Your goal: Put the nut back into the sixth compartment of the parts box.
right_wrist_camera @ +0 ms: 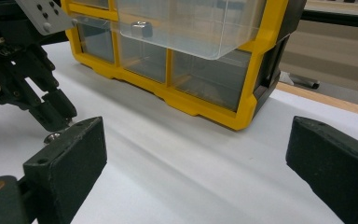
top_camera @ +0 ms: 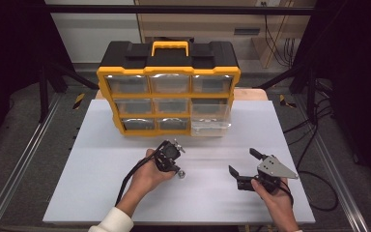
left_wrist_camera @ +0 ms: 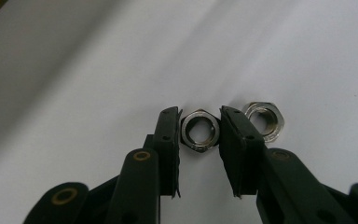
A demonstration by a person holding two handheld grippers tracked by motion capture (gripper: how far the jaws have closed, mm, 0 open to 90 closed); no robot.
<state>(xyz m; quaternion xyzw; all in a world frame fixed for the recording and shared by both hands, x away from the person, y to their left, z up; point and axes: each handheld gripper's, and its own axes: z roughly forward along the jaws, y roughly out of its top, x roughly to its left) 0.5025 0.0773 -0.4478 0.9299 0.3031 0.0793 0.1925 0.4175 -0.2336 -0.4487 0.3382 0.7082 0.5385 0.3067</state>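
— Steel, isn't it, that small thing by the left gripper (top_camera: 177, 170) in the high view?

— Yes, a bright hex nut (top_camera: 180, 174) lies on the white surface (top_camera: 101, 159), right at the tips of the left gripper, which a hand (top_camera: 147, 176) tilts down toward it. Behind stands a yellow and black organizer (top_camera: 169, 87) with clear drawers; its lower right drawer (top_camera: 211, 126) is pulled out. The right gripper (top_camera: 243, 166) is well apart to the right, held low with its fingers spread and nothing between them.

— And the left gripper view?

— There the two black fingers (left_wrist_camera: 168, 135) rise from the bottom and pinch the nut (left_wrist_camera: 200, 130) by its opposite flats. It stands on edge, so its threaded hole faces the camera. A second nut (left_wrist_camera: 264, 120) lies flat on the surface just beside the right-hand finger, partly hidden behind it.

— What does the right gripper view add?

— Its own fingers (right_wrist_camera: 74, 158) stand wide apart over bare white surface. At the left edge the left gripper (right_wrist_camera: 58, 122) points down, with a nut (right_wrist_camera: 52, 136) at its tips, partly hidden behind the near finger. The organizer (right_wrist_camera: 200, 109) is beyond, and the open drawer (right_wrist_camera: 191, 28) juts out from it with one nut (right_wrist_camera: 141, 28) lying inside.
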